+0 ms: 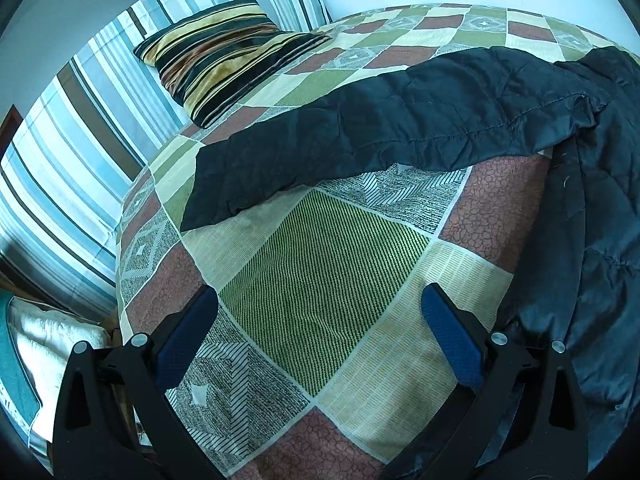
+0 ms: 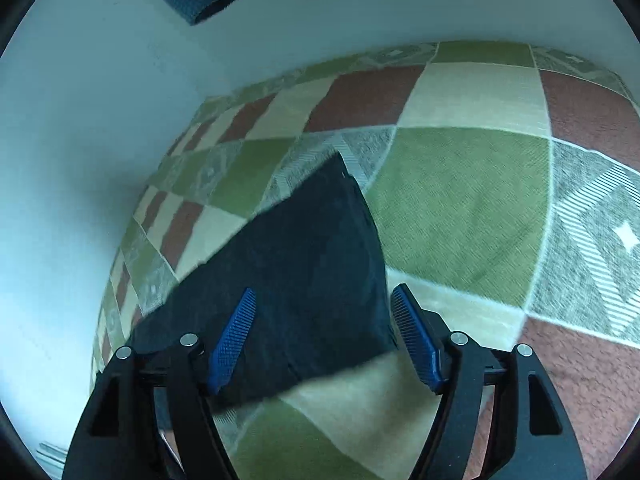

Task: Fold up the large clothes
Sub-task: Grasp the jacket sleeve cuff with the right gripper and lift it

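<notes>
Jacket (image 1: 400, 120) sprawls dark across my patchwork bedspread (image 1: 320, 264); striped pillow (image 1: 224, 60) at eleven o'clock. My left gripper (image 1: 320, 336) gapes empty; right gripper (image 2: 320, 340) straddles fabric, unclenched.

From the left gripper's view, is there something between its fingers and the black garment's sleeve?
Nothing visible. The left gripper is open over the bare patchwork bedspread, and the black garment has its sleeve lying flat beyond it. The striped pillow sits farther back, to the side.
</notes>
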`<state>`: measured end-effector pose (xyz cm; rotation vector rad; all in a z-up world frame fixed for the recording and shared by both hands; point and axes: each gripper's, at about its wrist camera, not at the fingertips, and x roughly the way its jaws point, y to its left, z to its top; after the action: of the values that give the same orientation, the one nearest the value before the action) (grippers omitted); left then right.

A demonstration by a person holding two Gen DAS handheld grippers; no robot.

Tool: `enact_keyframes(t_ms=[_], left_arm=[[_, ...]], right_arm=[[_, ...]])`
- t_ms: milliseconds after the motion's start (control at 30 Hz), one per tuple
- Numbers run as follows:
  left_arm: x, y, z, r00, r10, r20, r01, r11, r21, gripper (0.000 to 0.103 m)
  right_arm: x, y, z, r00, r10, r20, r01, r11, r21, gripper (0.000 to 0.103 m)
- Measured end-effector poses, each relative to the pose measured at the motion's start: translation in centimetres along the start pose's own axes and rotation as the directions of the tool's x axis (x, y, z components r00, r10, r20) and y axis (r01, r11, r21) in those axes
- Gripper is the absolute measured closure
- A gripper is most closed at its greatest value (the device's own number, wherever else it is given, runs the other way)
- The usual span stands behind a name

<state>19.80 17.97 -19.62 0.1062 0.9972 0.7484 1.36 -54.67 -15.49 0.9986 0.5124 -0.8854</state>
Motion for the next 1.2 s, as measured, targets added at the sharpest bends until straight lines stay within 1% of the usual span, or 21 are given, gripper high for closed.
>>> enact_keyframes(t_ms=[33, 67, 100, 133, 233, 333, 433, 467, 567, 667, 767, 867, 933, 967, 1000, 1067, 1167, 1200], left_arm=[[0.0, 0.0, -0.1, 1.000, 0.004, 0.003, -0.004, 1.000, 0.001, 0.002], [0.0, -0.1, -0.1, 1.000, 0.008, 0.006, -0.008, 1.000, 0.002, 0.002], [0.0, -0.1, -0.1, 1.000, 0.011, 0.009, -0.011, 1.000, 0.003, 0.002], [0.0, -0.2, -0.2, 1.000, 0.015, 0.013, -0.015, 1.000, 0.004, 0.002], [0.0, -0.2, -0.2, 1.000, 0.019, 0.019, -0.019, 1.000, 0.007, 0.002], [0.0, -0.2, -0.2, 1.000, 0.016, 0.020, -0.016, 1.000, 0.004, 0.002], [0.1, -0.1, -0.3, 1.000, 0.014, 0.023, -0.014, 1.000, 0.000, 0.002], [0.1, -0.1, -0.3, 1.000, 0.014, 0.024, -0.014, 1.000, 0.000, 0.002], [0.0, -0.1, -0.4, 1.000, 0.013, 0.028, -0.013, 1.000, -0.003, 0.002], [0.1, -0.1, -0.4, 0.999, 0.011, 0.030, -0.011, 1.000, -0.007, 0.002], [0.2, 0.0, -0.4, 1.000, 0.002, 0.025, -0.001, 1.000, -0.012, 0.002], [0.3, 0.1, -0.4, 1.000, -0.007, 0.025, 0.008, 1.000, -0.019, 0.002], [0.4, 0.1, -0.4, 1.000, -0.012, 0.024, 0.012, 1.000, -0.022, 0.002], [0.4, 0.1, -0.4, 1.000, -0.014, 0.024, 0.015, 1.000, -0.024, 0.002], [0.5, 0.1, -0.4, 1.000, -0.017, 0.023, 0.017, 1.000, -0.025, 0.002], [0.5, 0.2, -0.4, 0.999, -0.023, 0.022, 0.023, 0.999, -0.029, 0.002], [0.6, 0.3, -0.5, 0.999, -0.034, 0.020, 0.034, 0.999, -0.035, 0.002], [0.6, 0.3, -0.4, 0.999, -0.037, 0.019, 0.038, 0.999, -0.037, 0.002]], right_arm=[[0.1, 0.1, 0.1, 1.000, -0.001, 0.005, 0.001, 1.000, -0.001, 0.037], [0.2, 0.2, 0.0, 1.000, -0.012, 0.009, 0.012, 1.000, -0.007, 0.043], [0.3, 0.5, 0.0, 0.999, -0.036, 0.012, 0.036, 0.999, -0.024, 0.056], [0.3, 0.7, 0.0, 0.999, -0.030, 0.012, 0.030, 0.999, -0.035, 0.071], [-0.2, 1.5, 0.0, 1.000, 0.003, 0.007, -0.002, 0.999, -0.042, 0.086], [-2.3, 3.8, -0.3, 0.998, 0.041, 0.051, -0.035, 0.995, -0.098, 0.089], [-4.6, 7.6, -1.1, 0.991, 0.098, 0.088, -0.080, 0.980, -0.183, 0.091], [-5.4, 9.6, -1.6, 0.987, 0.132, 0.093, -0.109, 0.969, -0.223, 0.091], [-7.0, 14.4, -3.5, 0.977, 0.191, 0.091, -0.151, 0.932, -0.331, 0.092], [-7.9, 20.6, -6.9, 0.965, 0.258, 0.048, -0.210, 0.867, -0.451, 0.093], [-8.0, 25.2, -10.1, 0.952, 0.307, -0.004, -0.264, 0.811, -0.522, 0.093], [-7.8, 30.2, -14.6, 0.931, 0.354, -0.086, -0.335, 0.741, -0.583, 0.093], [-7.3, 32.5, -16.9, 0.920, 0.369, -0.131, -0.369, 0.706, -0.605, 0.094], [-7.1, 34.1, -18.7, 0.914, 0.376, -0.153, -0.384, 0.677, -0.628, 0.094], [-7.0, 34.8, -19.7, 0.912, 0.377, -0.163, -0.388, 0.658, -0.645, 0.094], [-6.5, 36.9, -23.0, 0.902, 0.380, -0.203, -0.408, 0.603, -0.685, 0.094], [-5.7, 39.0, -27.5, 0.888, 0.368, -0.276, -0.446, 0.546, -0.709, 0.094], [-5.4, 39.2, -28.6, 0.884, 0.362, -0.296, -0.457, 0.532, -0.713, 0.094]])
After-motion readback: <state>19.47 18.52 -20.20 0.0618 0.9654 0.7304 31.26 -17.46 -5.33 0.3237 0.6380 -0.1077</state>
